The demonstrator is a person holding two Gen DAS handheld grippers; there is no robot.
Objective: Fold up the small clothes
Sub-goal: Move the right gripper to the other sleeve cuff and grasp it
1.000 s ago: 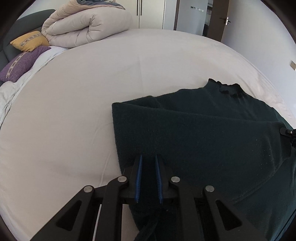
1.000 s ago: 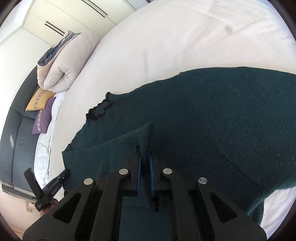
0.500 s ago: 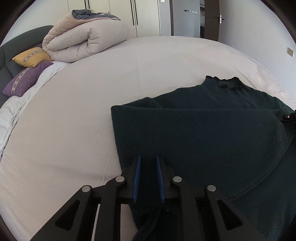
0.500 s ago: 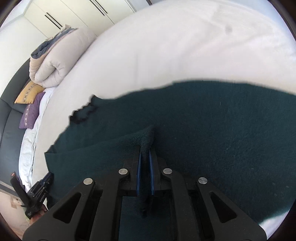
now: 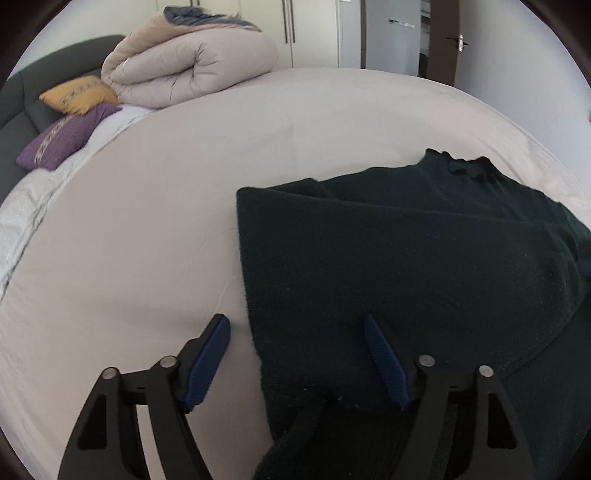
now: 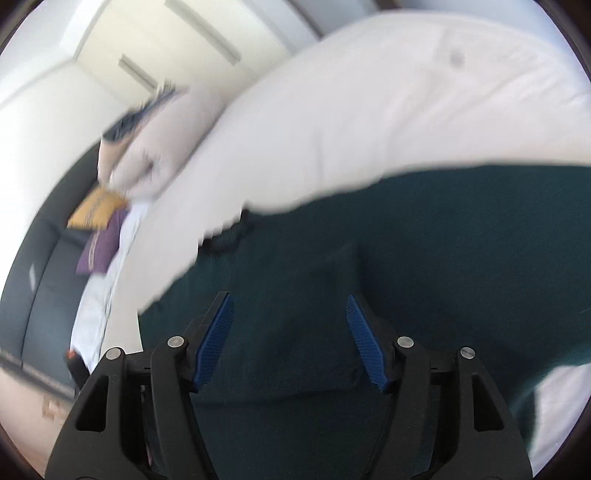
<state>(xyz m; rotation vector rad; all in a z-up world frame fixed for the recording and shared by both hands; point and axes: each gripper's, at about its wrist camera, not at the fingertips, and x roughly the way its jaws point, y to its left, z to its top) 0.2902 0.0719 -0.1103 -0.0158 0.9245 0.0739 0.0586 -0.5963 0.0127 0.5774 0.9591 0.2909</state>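
a dark green knitted sweater (image 5: 424, 258) lay flat on the pale, smooth-sheeted bed (image 5: 166, 221), folded over so that one straight folded edge ran along its left side in the left wrist view, with the small ruffled neck opening at the far end of the sweater, away from the camera. the left gripper (image 5: 295, 328) hung over the near corner of the sweater with its jaws opening; its blue ribbed pads (image 5: 207, 362) stood wide apart, one over bare sheet just beside the sweater's folded edge, the other over the knit, and neither pressed on the cloth that lay between them. the right gripper (image 6: 288, 306) was over the middle of the sweater (image 6: 406, 240), its jaws also opening, the blue pads (image 6: 364, 343) spread with only flat knit showing below and between them and nothing pinched; that view was blurred, so fine detail of the fabric could not be told. well beyond the sweater's neck end, at the far side of the bed, a rolled beige quilted duvet (image 5: 184, 70) rested, with a mustard-yellow patterned cushion (image 5: 79, 94) and a purple patterned cushion (image 5: 64, 134) just beside it against a dark grey padded headboard (image 5: 22, 96). past the duvet stood cream wardrobe doors (image 5: 314, 29).
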